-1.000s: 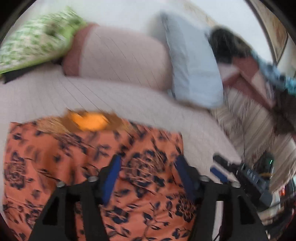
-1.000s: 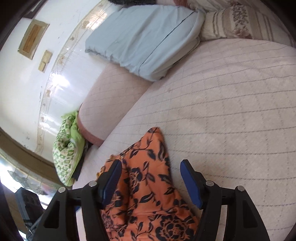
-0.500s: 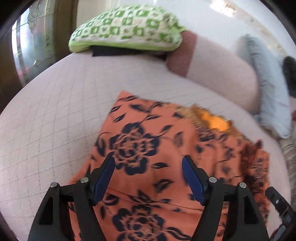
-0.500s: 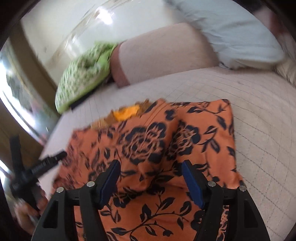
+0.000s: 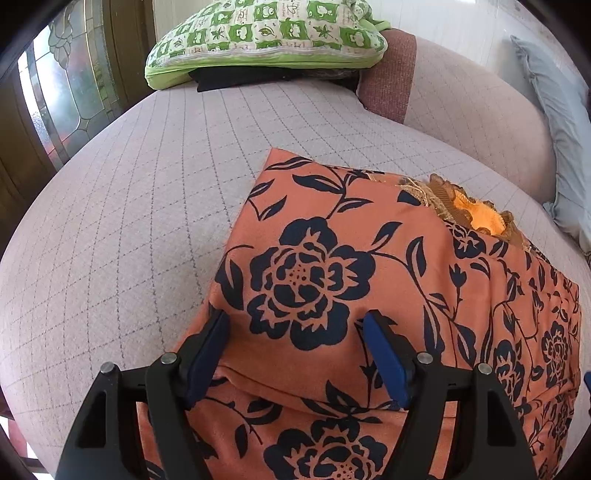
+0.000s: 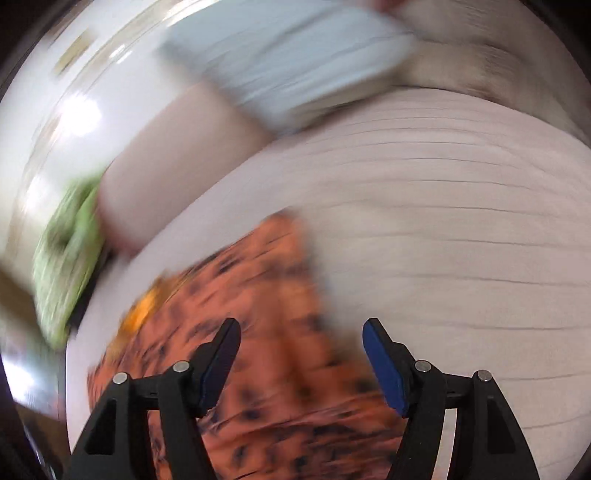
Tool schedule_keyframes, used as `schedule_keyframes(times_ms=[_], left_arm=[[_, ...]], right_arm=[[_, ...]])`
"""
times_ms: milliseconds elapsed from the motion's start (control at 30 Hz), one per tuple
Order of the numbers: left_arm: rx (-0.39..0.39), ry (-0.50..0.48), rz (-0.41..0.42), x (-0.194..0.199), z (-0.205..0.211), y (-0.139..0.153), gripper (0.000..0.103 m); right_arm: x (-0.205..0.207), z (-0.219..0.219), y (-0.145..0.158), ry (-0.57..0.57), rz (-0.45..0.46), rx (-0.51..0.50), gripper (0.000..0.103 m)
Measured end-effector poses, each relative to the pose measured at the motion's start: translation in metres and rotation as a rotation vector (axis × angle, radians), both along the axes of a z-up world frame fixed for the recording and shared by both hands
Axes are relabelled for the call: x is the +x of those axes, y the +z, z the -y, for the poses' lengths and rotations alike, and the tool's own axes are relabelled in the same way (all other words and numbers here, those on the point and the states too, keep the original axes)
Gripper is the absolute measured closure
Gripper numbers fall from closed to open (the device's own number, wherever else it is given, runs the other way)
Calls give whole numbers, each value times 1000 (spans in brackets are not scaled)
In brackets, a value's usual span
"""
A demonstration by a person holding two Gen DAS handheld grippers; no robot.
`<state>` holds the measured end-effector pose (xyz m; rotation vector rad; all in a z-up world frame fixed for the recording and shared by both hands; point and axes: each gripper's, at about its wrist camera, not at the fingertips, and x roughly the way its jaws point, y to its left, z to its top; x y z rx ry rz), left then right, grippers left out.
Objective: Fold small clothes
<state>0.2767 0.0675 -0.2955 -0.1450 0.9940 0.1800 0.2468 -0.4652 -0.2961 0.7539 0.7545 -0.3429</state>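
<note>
An orange garment with dark blue flowers [image 5: 332,266] lies folded flat on the pale quilted bed [image 5: 140,206]; a brown and bright orange neckline [image 5: 469,214] shows at its far right edge. My left gripper [image 5: 295,325] is open and empty, just above the garment's near left part. In the blurred right wrist view my right gripper [image 6: 301,332] is open and empty over the garment's right edge [image 6: 266,317].
A green patterned pillow [image 5: 266,33] lies over something black at the bed's far end. A pink bolster [image 5: 461,103] and a light blue pillow [image 5: 557,122] lie to the right. A wood and glass door [image 5: 55,96] stands on the left.
My left gripper has moved closer in over the garment's left part. My right gripper is swinging to the right; its view is now blurred and shows more bare bed.
</note>
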Motion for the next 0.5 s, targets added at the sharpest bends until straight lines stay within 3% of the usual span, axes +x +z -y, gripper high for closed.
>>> schedule_keyframes(times_ms=[67,167,200,267,333,400,433,500], left_arm=[[4,6,16,-3,2,6,27],[10,-14,79,-9,8,20,27],[23,-25,100,-14,14,26,27],[54,-44,121,-13,17,27,27],[75,-35,91,-9,15,20,27],[86,4,23,-1,7,5,27],[83,24,-9,3,1,-3,27],[52,42,-4,3,-6,-3,24]], right_arm=[[-8,4,11,1,83,-6,31],[-2,-22,31,171,232,-20,31],[4,-31,33,222,245,-11,31],[18,-53,29,318,218,-11,32],[34,-66,11,382,132,26,41],[46,-64,-16,385,3,79,43],[46,-62,-25,375,-23,98,54],[44,-56,-23,361,-13,92,61]])
